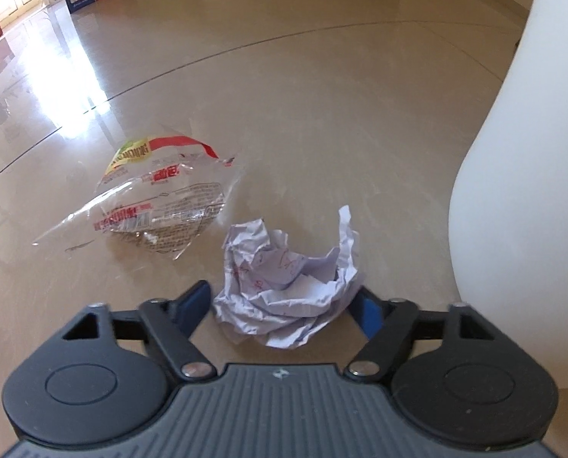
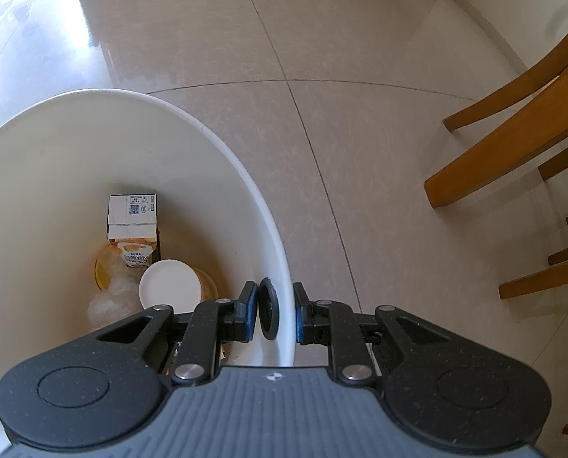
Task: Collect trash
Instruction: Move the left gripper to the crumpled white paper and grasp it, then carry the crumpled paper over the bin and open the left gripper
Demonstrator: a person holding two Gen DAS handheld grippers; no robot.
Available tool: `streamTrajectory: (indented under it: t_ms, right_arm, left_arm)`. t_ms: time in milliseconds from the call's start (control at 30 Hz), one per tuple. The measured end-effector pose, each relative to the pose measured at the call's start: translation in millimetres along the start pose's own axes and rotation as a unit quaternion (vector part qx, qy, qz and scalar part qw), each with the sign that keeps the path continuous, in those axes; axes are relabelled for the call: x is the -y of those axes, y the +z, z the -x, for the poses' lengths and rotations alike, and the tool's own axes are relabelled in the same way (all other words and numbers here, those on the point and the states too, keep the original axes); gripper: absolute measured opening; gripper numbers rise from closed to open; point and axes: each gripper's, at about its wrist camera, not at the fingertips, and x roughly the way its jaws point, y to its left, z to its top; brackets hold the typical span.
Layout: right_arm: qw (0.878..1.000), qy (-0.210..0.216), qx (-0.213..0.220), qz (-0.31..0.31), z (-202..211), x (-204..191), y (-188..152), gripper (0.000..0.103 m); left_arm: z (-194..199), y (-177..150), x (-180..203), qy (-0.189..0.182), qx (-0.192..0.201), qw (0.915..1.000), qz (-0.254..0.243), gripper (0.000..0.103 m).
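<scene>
While the left gripper (image 1: 284, 301) sits low over the tiled floor (image 1: 322, 114), its blue-padded fingers (image 1: 192, 301) stand spread on either side of a crumpled paper ball (image 1: 287, 278); whether the pads touch the paper I cannot tell. Just beyond the ball lies a clear plastic wrapper (image 1: 158, 202) with red and yellow print, flat on the floor. The white bin (image 1: 524, 191) rises at the right edge of that view. The right gripper (image 2: 274, 315) straddles the bin's rim (image 2: 284, 305), one finger inside beside a black round fitting (image 2: 267, 313), one outside, apparently gripping the wall. Inside lie a drink carton (image 2: 133, 225), a white-lidded cup (image 2: 171, 286) and some crinkled plastic (image 2: 112, 301). Wooden chair legs (image 2: 512, 145) stand on the floor to the right.
</scene>
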Motion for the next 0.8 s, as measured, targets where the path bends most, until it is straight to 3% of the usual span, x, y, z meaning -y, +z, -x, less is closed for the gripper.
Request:
streamTrajectory:
  t_ms: [467, 667, 800]
  right_arm:
    - [1.000, 0.000, -0.001, -0.002, -0.1, 0.6, 1.2, 0.022]
    - [1.000, -0.002, -0.002, -0.003, -0.4, 0.2, 1.5, 0.022]
    - [1.000, -0.003, -0.002, -0.002, -0.8, -0.5, 1.1, 0.022]
  left_arm:
    - [22.9, 2.9, -7.5, -0.015, 0.008, 0.9998, 0.002, 0.052]
    - [46.2, 6.6, -10.5, -0.017, -0.003, 0.9998, -0.001, 0.051]
    - [63.2, 6.8, -10.6, -0.019, -0.031, 0.9991, -0.022, 0.051]
